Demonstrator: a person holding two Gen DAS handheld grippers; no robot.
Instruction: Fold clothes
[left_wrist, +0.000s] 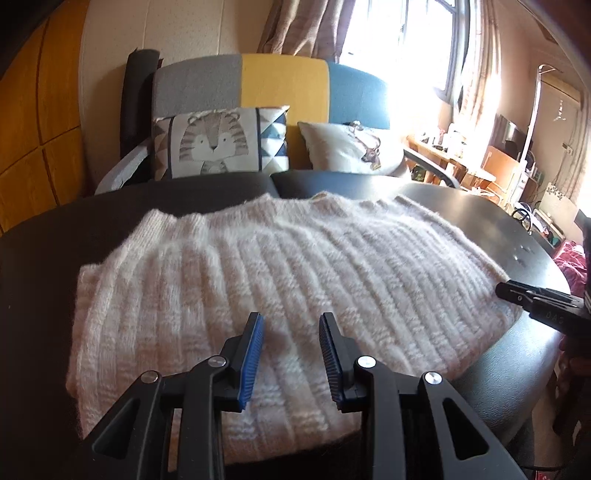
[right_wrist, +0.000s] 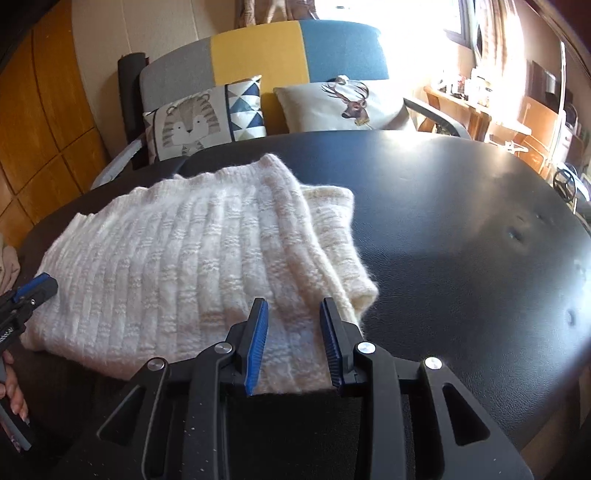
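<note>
Sweater (left_wrist: 280, 280): laid partly folded on the black worktop (right_wrist: 461, 229).
Left tongs (left_wrist: 291, 354): parted, empty, over the sweater's near hem.
Right tongs (right_wrist: 293, 345): parted, empty, over its near corner.
Advice: hem layers are best pinched together, evenly.

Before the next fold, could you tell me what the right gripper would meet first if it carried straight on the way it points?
Probably the white knitted sweater: the right gripper, jaws apart and empty, points down at its near corner.
</note>
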